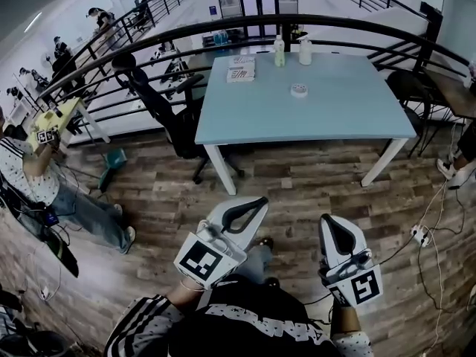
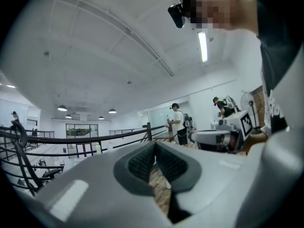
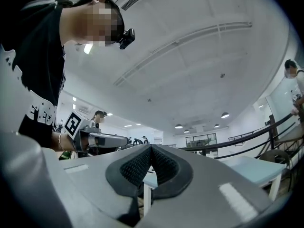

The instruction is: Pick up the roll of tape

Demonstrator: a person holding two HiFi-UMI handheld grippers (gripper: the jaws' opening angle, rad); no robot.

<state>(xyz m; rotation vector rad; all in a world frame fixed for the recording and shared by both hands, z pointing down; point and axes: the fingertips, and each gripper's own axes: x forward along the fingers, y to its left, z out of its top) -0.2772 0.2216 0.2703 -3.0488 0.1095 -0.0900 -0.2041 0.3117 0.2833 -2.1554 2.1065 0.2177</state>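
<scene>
Both grippers are held low in front of the person, above the wooden floor, and neither one has anything in it. The left gripper has its jaws closed. In the left gripper view, the ribbed dark pads meet at their tips, and only a small gap behind the tips shows floor planks. The right gripper is closed in the same way. In the right gripper view, its pads touch at the tips with nothing caught between them.

The roll of tape lies flat on the light blue table, well ahead of both pairs of jaws and far beyond their tips. An open strip of floor and the table's near edge lie between the jaws and the roll. From the left jaws, the roll lies ahead and to the right. From the right jaws, it lies ahead and slightly to the left. Neither gripper view shows the roll clearly.

Farther beyond the roll from the jaws, two bottles stand at the table's far edge, and a stack of printed boxes lies to their left. A black office chair stands off the table's left side, ahead and to the left of the left jaws.

Each gripper shows in the other's view, level with the jaws and just beside them. The right gripper's marker cube appears to the right of the left jaws. The left gripper's marker cube appears to the left of the right jaws.
</scene>
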